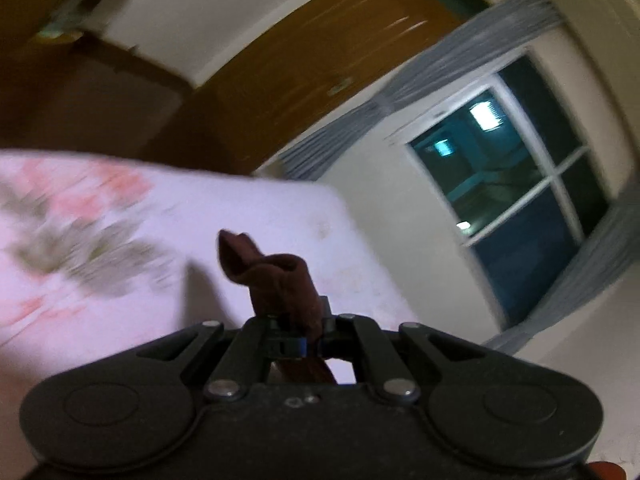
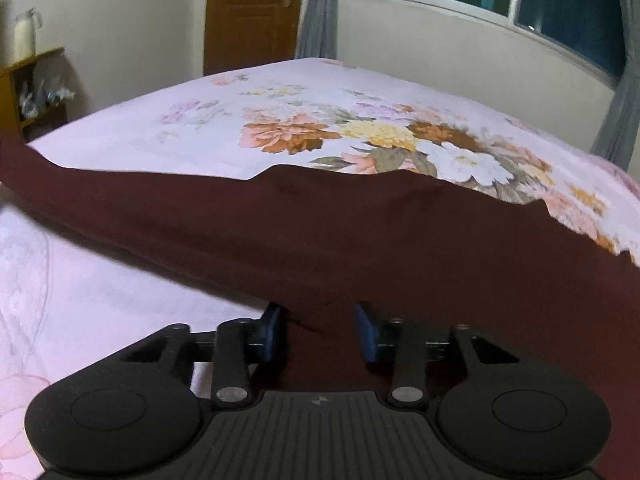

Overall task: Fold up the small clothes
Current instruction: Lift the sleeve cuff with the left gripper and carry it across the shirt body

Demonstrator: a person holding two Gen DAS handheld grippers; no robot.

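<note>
While the dark red garment (image 2: 320,232) lies mostly unfolded across the flowered bed (image 2: 168,120), the left gripper (image 1: 298,330) is clenched on one bunched corner; the right gripper (image 2: 320,332) stands parted around another edge, so folding is only beginning.

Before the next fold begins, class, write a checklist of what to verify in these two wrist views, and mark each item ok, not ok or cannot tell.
1. Left hand-held gripper shut on the maroon garment: ok.
2. Right hand-held gripper clamped on the cloth: not ok; its blue pads stand apart, with the garment's edge between them.
3. Garment flat on the floral bedsheet: not ok; its left end is raised.
4. Bedsheet beyond the garment free of other things: ok.
5. Which garment this is: cannot tell.
</note>
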